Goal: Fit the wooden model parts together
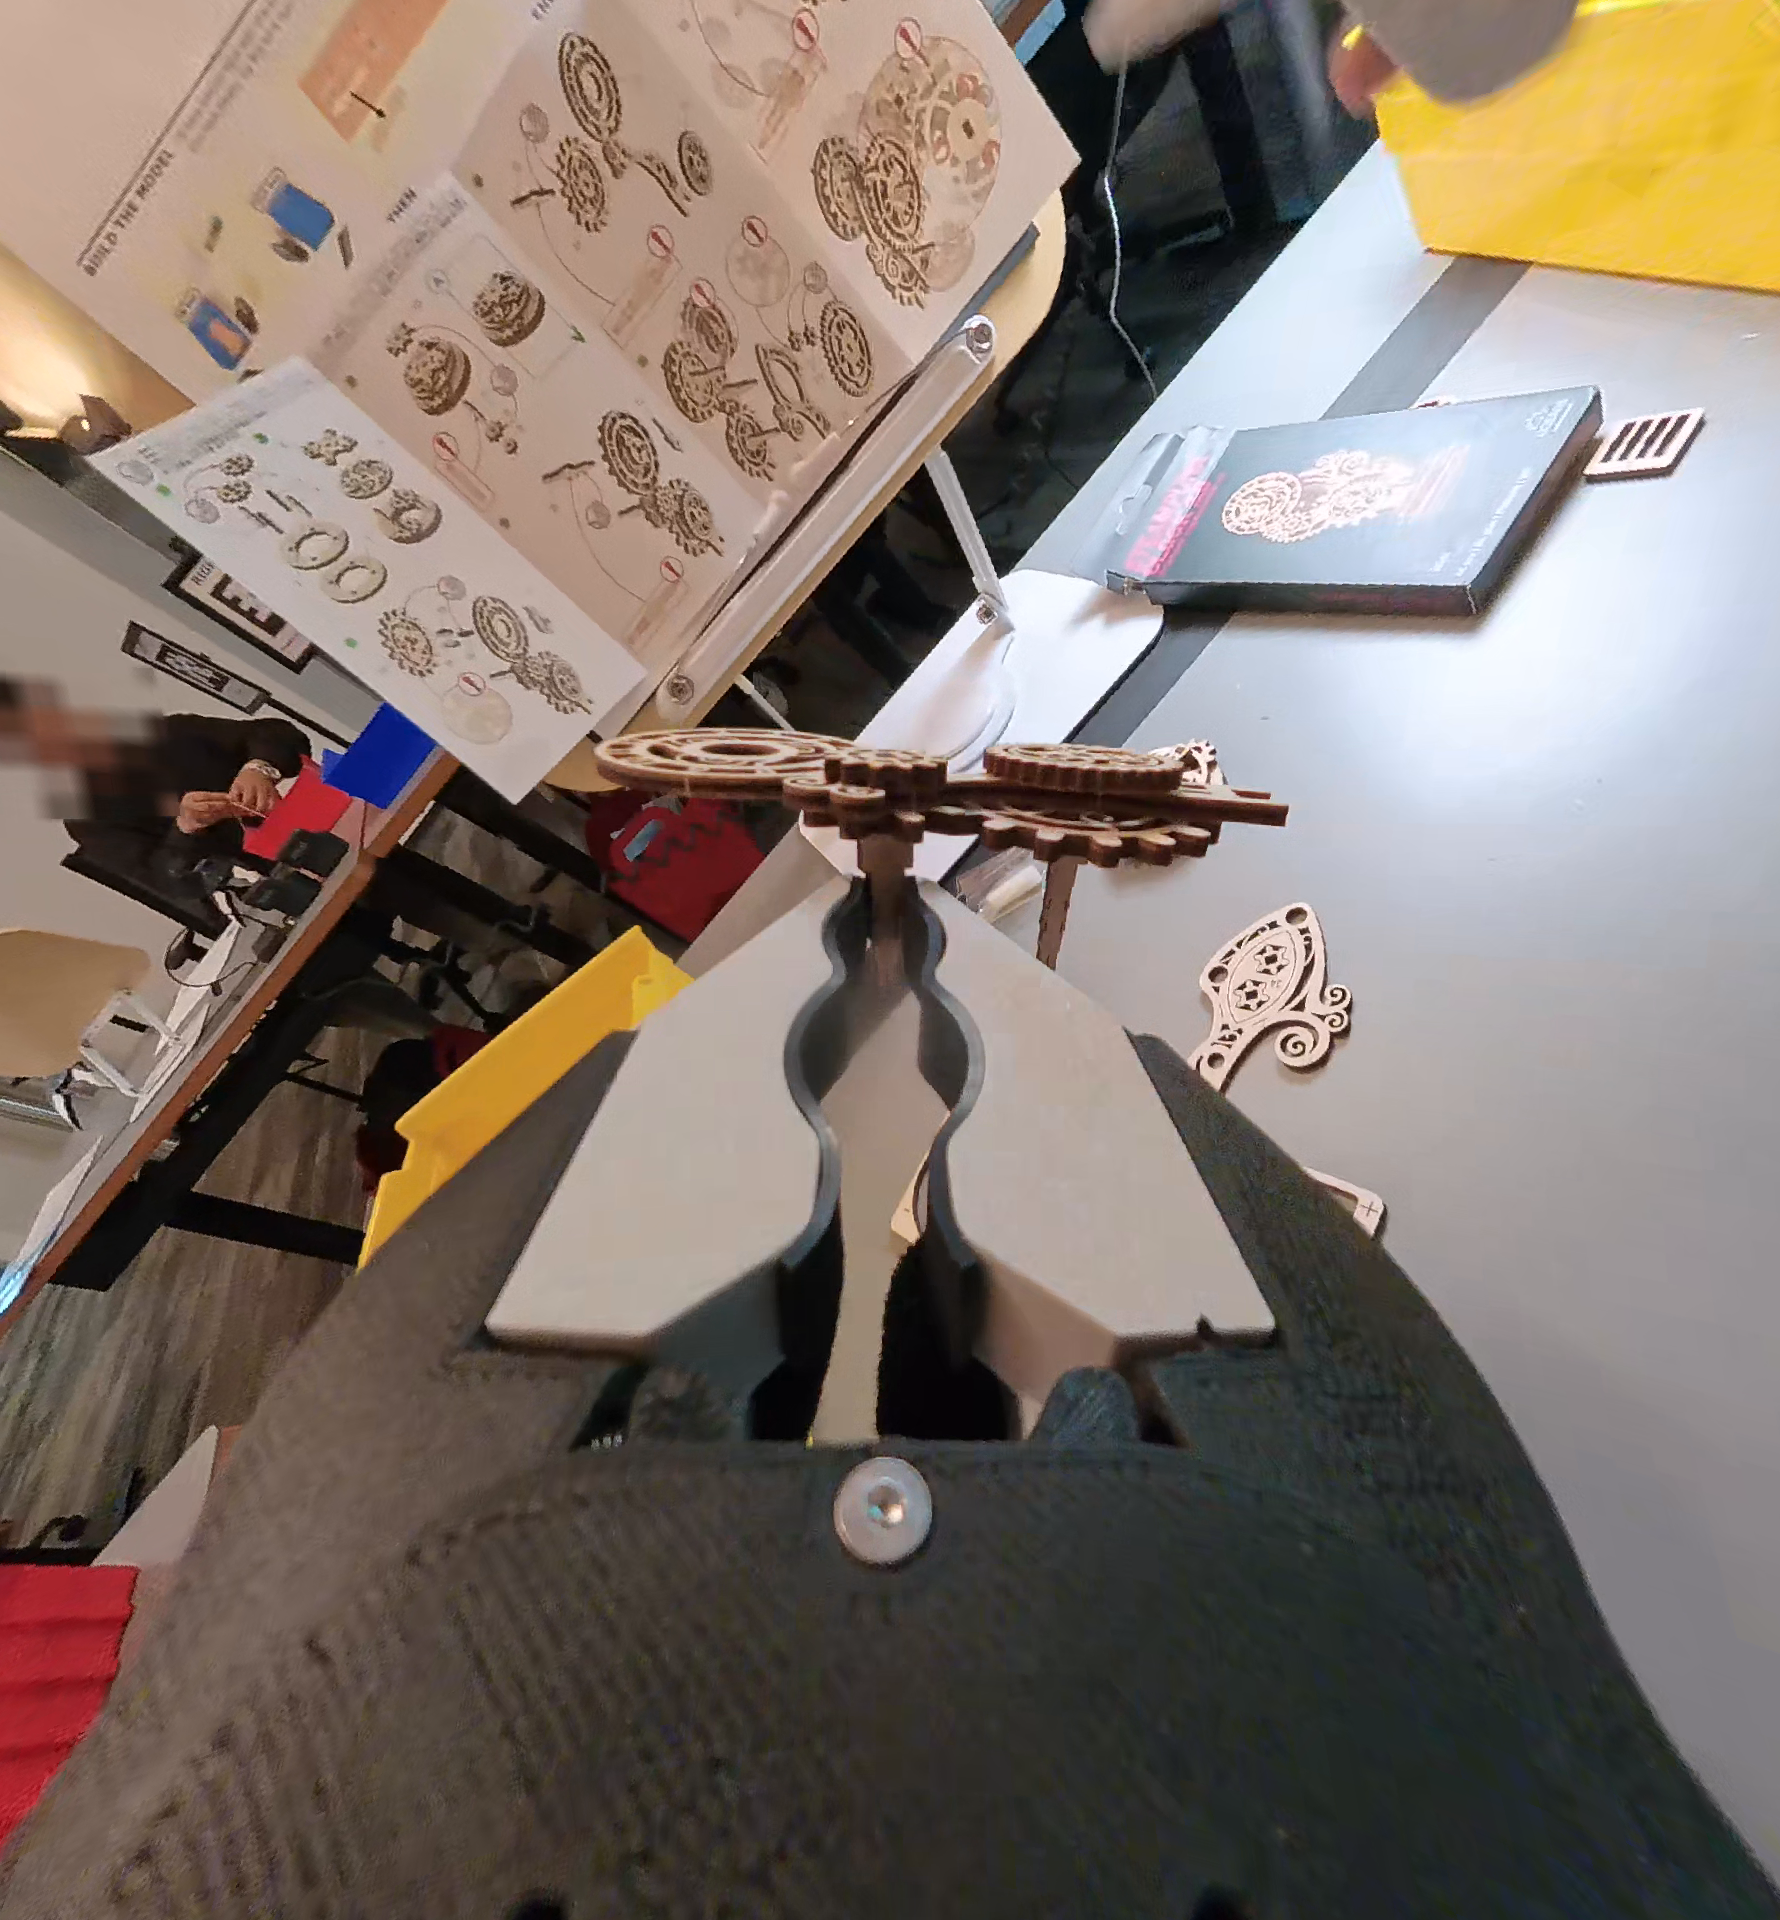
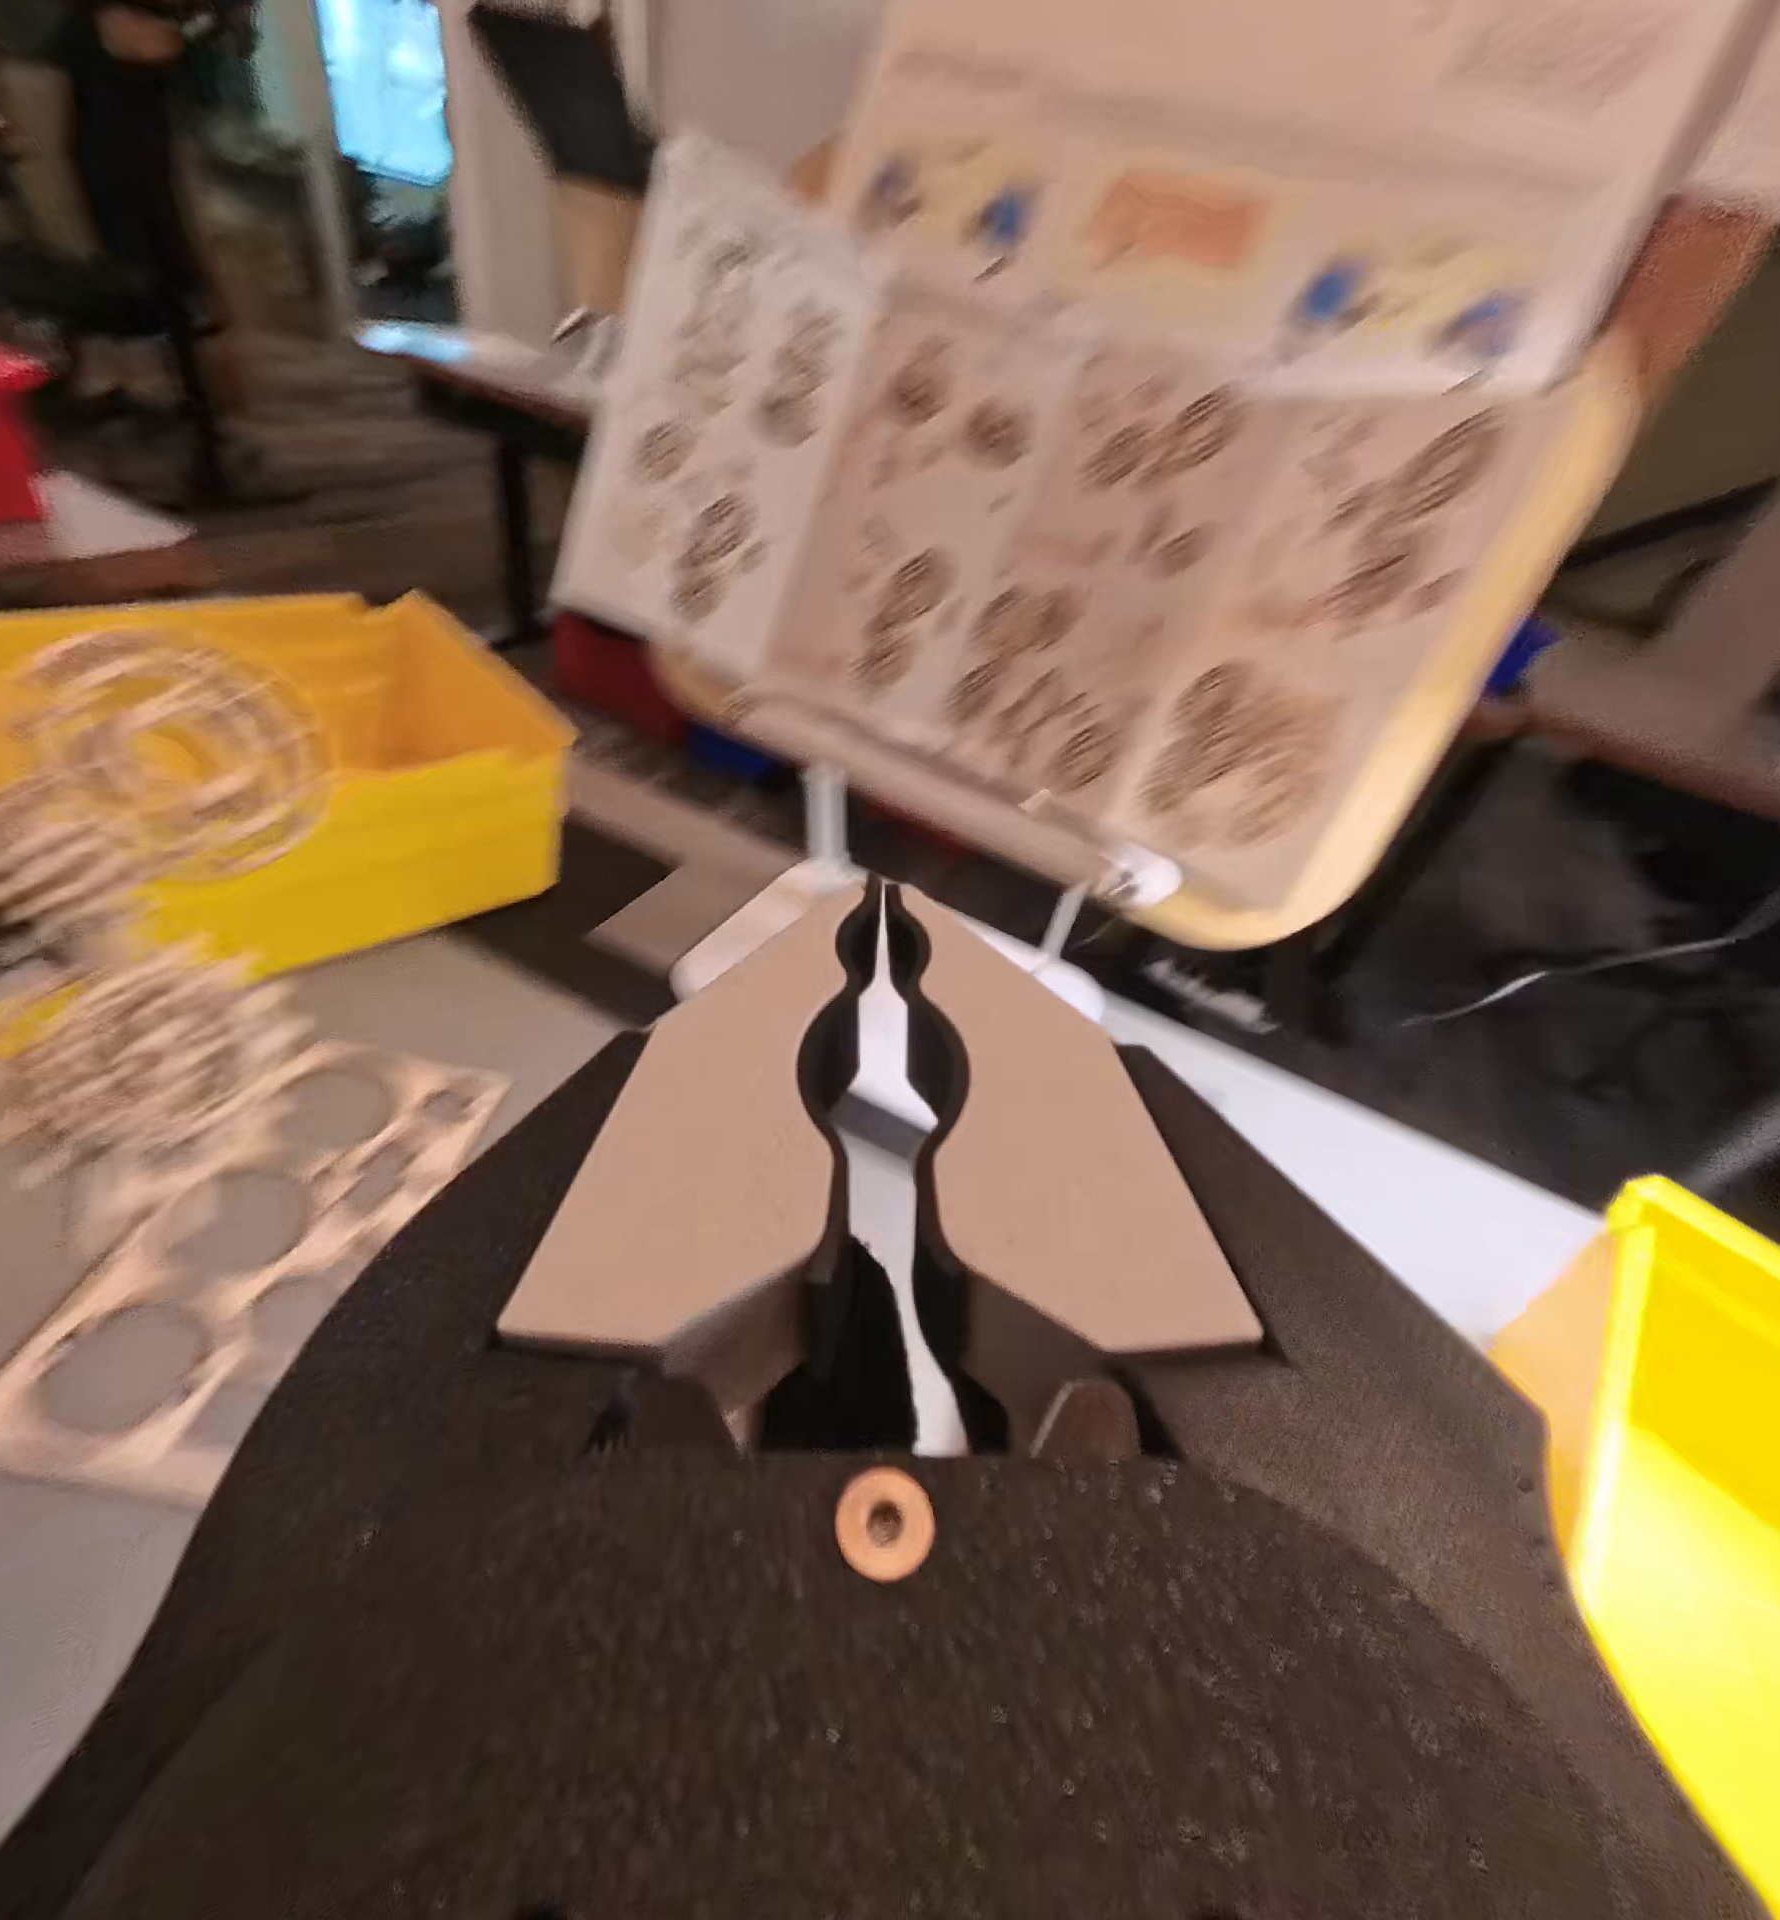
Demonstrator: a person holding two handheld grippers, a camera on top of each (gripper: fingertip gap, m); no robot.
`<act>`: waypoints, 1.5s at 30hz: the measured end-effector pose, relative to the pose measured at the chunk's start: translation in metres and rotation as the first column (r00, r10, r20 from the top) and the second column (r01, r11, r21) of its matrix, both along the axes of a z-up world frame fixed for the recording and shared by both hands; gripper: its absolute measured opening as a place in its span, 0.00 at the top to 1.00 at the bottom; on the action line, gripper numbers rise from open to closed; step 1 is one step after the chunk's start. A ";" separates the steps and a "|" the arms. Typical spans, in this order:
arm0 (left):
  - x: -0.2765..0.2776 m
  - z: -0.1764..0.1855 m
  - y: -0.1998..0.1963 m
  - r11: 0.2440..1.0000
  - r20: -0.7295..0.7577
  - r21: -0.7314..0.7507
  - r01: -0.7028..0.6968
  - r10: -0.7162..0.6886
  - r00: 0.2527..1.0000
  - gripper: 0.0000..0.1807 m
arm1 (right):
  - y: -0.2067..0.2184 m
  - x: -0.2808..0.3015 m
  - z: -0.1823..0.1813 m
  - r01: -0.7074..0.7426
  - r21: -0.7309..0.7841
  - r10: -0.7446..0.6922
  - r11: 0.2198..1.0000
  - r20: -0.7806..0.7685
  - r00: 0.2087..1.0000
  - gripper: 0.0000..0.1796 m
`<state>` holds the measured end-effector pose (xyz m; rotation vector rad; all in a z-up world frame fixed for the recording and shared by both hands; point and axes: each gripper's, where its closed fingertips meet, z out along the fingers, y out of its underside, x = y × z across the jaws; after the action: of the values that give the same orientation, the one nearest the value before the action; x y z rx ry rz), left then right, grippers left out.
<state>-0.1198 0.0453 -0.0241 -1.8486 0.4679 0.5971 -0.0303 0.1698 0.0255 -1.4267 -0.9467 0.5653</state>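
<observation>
My left gripper (image 1: 884, 891) is shut on the dark stem of a wooden gear assembly (image 1: 927, 795), several stacked cogs and rings held edge-on above the grey table (image 1: 1488, 1039). A loose ornate wooden piece (image 1: 1270, 992) lies flat on the table just right of the fingers. My right gripper (image 2: 884, 896) is shut with nothing between its tips, in the air in front of the instruction stand. In the blurred right wrist view the gear assembly (image 2: 138, 790) shows at far left, above a punched-out wooden sheet (image 2: 211, 1247).
An instruction sheet (image 1: 553, 312) rests on a white-legged stand (image 1: 969, 540), also in the right wrist view (image 2: 1073, 520). A black kit box (image 1: 1353, 499) and a small slotted wooden piece (image 1: 1644, 442) lie beyond. Yellow bins (image 2: 429, 748) (image 2: 1738, 1455) flank the work area. Spacing between my two grippers at the tips: around 15 cm. The loose ornate wooden piece (image 1: 1270, 992) is about 20 cm from my left fingertips.
</observation>
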 end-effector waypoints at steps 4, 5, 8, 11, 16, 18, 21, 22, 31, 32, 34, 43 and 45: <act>-0.004 0.011 -0.004 0.999 0.053 0.035 0.008 -0.010 0.999 0.98 | 0.082 0.003 0.048 0.170 0.091 -0.161 0.981 -0.100 0.982 0.99; -0.006 0.012 -0.005 0.999 0.062 0.042 0.008 -0.011 0.998 0.98 | 0.097 0.002 0.054 0.196 0.099 -0.185 0.976 -0.109 0.977 0.99; -0.012 0.011 -0.006 0.999 0.085 0.045 0.007 -0.011 0.996 0.98 | 0.134 -0.009 0.059 0.217 0.095 -0.206 0.972 -0.115 0.972 0.99; -0.014 0.009 -0.005 0.999 0.100 0.043 0.011 -0.015 0.995 0.98 | 0.161 -0.029 0.055 0.198 0.127 -0.188 0.972 -0.090 0.978 0.99; -0.023 0.006 -0.006 0.999 0.118 0.040 0.000 -0.005 0.993 0.98 | 0.208 -0.046 0.037 0.244 0.133 -0.244 0.961 -0.017 0.970 1.00; -0.028 0.004 -0.006 0.999 0.126 0.037 -0.006 0.001 0.992 0.98 | 0.223 -0.045 0.027 0.267 0.111 -0.268 0.957 0.001 0.963 1.00; -0.034 -0.001 -0.005 1.000 0.136 0.026 -0.013 0.010 0.991 0.98 | 0.234 -0.044 0.017 0.281 0.098 -0.283 0.955 0.003 0.959 1.00; -0.035 -0.003 -0.004 1.000 0.140 0.021 -0.014 0.011 0.990 0.98 | 0.235 -0.044 0.015 0.280 0.096 -0.281 0.955 -0.001 0.960 1.00; -0.034 -0.014 0.000 1.000 0.140 -0.007 -0.006 0.007 0.990 0.98 | 0.234 -0.043 0.020 0.278 0.141 -0.274 0.950 -0.050 0.960 0.98; -0.034 -0.014 0.000 1.000 0.143 -0.008 -0.004 0.005 0.990 0.98 | 0.233 -0.043 0.021 0.277 0.144 -0.272 0.950 -0.053 0.961 0.98; -0.033 -0.014 0.000 1.000 0.144 -0.005 -0.002 0.003 0.990 0.98 | 0.231 -0.042 0.022 0.278 0.153 -0.273 0.948 -0.056 0.960 0.98; -0.030 -0.010 -0.001 1.000 0.148 0.003 0.007 -0.008 0.989 0.98 | 0.215 -0.042 0.016 0.303 0.143 -0.298 0.942 -0.061 0.953 0.99; -0.029 -0.008 -0.002 1.000 0.148 0.008 0.010 -0.011 0.989 0.98 | 0.212 -0.042 0.017 0.307 0.140 -0.301 0.941 -0.063 0.951 1.00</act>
<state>-0.1489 0.0431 -0.0317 -1.8669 0.3756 0.4501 -0.0724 0.3815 0.0423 -1.3872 -0.7016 0.2855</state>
